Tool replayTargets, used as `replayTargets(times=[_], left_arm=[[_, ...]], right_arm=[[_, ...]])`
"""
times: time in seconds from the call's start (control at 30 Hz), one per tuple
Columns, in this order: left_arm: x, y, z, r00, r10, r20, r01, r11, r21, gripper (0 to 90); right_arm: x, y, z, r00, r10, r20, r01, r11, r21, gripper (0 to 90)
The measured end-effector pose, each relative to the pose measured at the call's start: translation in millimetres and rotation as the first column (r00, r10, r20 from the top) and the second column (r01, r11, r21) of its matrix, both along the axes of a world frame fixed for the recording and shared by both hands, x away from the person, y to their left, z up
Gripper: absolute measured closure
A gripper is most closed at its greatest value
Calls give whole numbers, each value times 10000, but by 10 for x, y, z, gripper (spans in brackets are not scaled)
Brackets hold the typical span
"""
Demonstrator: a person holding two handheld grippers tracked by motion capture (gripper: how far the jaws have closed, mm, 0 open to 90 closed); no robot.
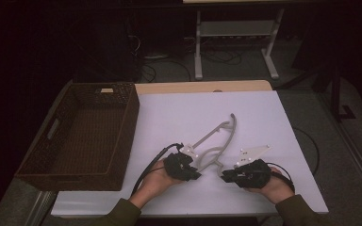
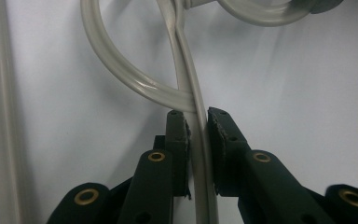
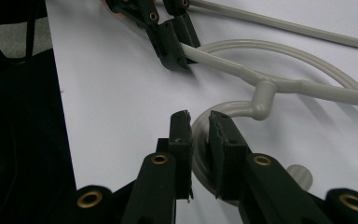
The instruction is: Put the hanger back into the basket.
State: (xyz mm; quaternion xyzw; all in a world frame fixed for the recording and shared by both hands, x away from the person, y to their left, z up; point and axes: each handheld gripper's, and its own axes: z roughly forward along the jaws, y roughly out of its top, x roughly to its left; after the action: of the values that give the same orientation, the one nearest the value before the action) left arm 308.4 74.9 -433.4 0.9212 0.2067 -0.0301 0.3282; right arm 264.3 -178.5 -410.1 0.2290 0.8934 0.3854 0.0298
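Nearest the person, both grippers clamp a grey plastic clothes hanger (image 1: 215, 141) that lies on the white table (image 1: 264, 117). The right gripper (image 1: 227, 176) pinches the curved hook (image 3: 200, 140); the left gripper (image 1: 195, 173) grasps one thin arm (image 2: 198, 140) just past its loop. The hanger appears seized but not yet lifted off the table; carrying it away is likely what remains. Farther left stands an empty brown wicker basket (image 1: 122, 122), well apart from the hanger, with open table between and nothing in the way.
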Motion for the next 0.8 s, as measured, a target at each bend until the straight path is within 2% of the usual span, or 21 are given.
replayTargets(times=[0.13,0.23,0.33,0.4,0.57,0.67,0.8], left_arm=[[14,16,-4,9999,161,50,-162,9996,222,815],[18,17,-17,9999,107,-64,-105,9997,242,820],[15,12,-17,9999,118,-36,-117,9996,257,821],[15,13,-16,9999,115,-30,-114,9996,265,821],[8,15,-12,9998,182,26,-183,9995,269,822],[15,32,-2,9998,183,47,-184,9995,246,822],[24,63,22,9996,266,18,-267,9996,133,822]], right_arm=[[-7,10,-6,9998,142,-156,-140,9998,143,789],[-7,2,-1,9999,135,95,-138,9996,248,692],[1,-47,29,10000,10,59,-14,9981,619,635],[-1,-73,48,9998,-151,109,141,9958,903,534],[-5,-139,62,9961,-818,337,774,9903,1153,316],[-11,-198,72,9924,-1183,335,1131,9853,1278,232],[-28,-289,73,9839,-1689,578,1587,9759,1496,193]])
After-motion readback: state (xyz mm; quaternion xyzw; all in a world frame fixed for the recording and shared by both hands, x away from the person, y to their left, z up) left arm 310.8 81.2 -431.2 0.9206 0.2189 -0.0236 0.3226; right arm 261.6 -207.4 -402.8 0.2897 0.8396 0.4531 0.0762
